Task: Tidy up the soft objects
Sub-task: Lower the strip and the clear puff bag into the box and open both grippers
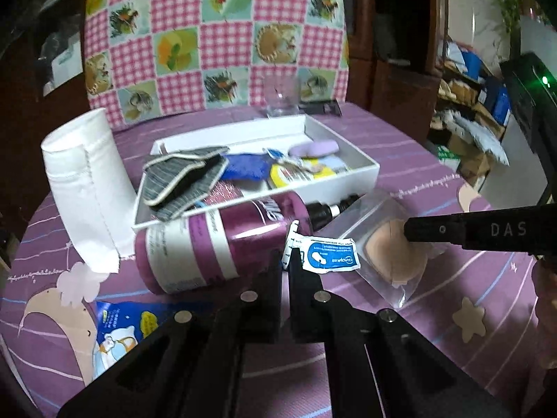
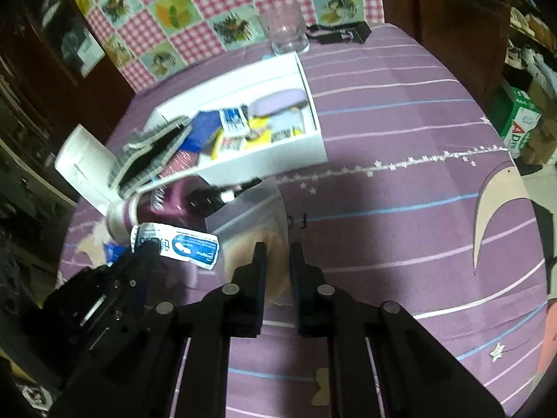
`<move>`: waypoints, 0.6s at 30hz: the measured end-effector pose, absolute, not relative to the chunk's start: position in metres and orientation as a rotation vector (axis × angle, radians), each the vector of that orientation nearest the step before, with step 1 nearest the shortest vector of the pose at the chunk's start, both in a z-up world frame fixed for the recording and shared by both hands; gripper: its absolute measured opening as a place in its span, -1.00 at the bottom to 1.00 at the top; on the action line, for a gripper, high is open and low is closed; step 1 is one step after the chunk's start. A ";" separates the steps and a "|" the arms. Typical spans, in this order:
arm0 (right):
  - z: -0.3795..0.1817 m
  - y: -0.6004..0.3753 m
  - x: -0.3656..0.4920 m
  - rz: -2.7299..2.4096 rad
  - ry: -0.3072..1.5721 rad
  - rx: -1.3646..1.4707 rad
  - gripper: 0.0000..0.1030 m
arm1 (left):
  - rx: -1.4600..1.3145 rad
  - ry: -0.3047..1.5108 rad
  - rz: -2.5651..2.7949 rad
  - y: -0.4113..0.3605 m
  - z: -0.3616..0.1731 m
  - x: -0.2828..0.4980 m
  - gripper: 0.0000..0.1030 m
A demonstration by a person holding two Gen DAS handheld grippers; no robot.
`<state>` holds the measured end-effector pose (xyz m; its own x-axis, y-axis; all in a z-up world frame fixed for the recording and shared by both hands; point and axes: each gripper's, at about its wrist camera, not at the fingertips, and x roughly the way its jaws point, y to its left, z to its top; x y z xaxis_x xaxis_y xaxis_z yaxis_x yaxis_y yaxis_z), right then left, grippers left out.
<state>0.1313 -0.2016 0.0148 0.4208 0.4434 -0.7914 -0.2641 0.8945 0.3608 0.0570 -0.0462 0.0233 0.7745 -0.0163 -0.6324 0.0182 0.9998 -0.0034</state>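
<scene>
My left gripper (image 1: 286,256) is shut on a small blue-and-white sachet (image 1: 329,256) and holds it above the purple tablecloth; the sachet also shows in the right wrist view (image 2: 184,247). My right gripper (image 2: 276,254) is closed on a clear bag with a beige sponge (image 2: 257,244), also seen in the left wrist view (image 1: 390,247), where the right gripper's finger (image 1: 438,230) presses on it. A white box (image 1: 348,181) behind holds a grey striped cloth (image 1: 184,177), a blue fuzzy item (image 1: 243,167), a lilac pad (image 1: 315,148) and packets.
A purple bottle (image 1: 222,240) lies on its side in front of the box. A white paper roll (image 1: 83,181) stands at the left. A clear glass (image 1: 282,99) stands behind the box. A blue packet (image 1: 122,327) lies at the near left. A checkered chair back (image 1: 216,35) is behind.
</scene>
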 end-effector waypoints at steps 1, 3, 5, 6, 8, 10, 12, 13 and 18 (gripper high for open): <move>0.016 -0.203 0.131 0.451 1.033 0.205 -0.73 | -0.010 0.674 -0.020 -0.044 0.026 0.056 -0.96; 0.020 -0.204 0.131 0.461 0.995 0.239 -0.73 | -0.043 0.632 -0.027 -0.039 0.034 0.053 -0.96; 0.023 -0.207 0.130 0.483 0.958 0.284 -0.73 | -0.070 0.597 -0.028 -0.034 0.042 0.050 -0.96; 0.024 -0.208 0.130 0.499 0.935 0.316 -0.73 | -0.085 0.577 -0.031 -0.031 0.046 0.049 -0.96; 0.029 -0.209 0.131 0.520 0.897 0.354 -0.73 | -0.115 0.535 -0.029 -0.025 0.055 0.050 -0.96; 0.034 -0.207 0.132 0.511 0.852 0.365 -0.73 | -0.135 0.486 -0.010 -0.018 0.062 0.055 -0.96; 0.039 -0.202 0.138 0.481 0.817 0.364 -0.73 | -0.122 0.452 0.041 -0.015 0.066 0.061 -0.96; 0.042 -0.201 0.143 0.467 0.808 0.370 -0.73 | -0.126 0.451 0.054 -0.011 0.068 0.068 -0.96; 0.053 -0.192 0.178 0.455 0.764 0.431 -0.73 | -0.232 0.487 0.061 0.015 0.078 0.099 -0.97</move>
<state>0.1782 -0.1918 0.0532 0.6357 0.5362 -0.5553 -0.2332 0.8191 0.5240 0.0990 0.0147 0.0777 0.8827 0.0025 -0.4700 -0.1129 0.9718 -0.2068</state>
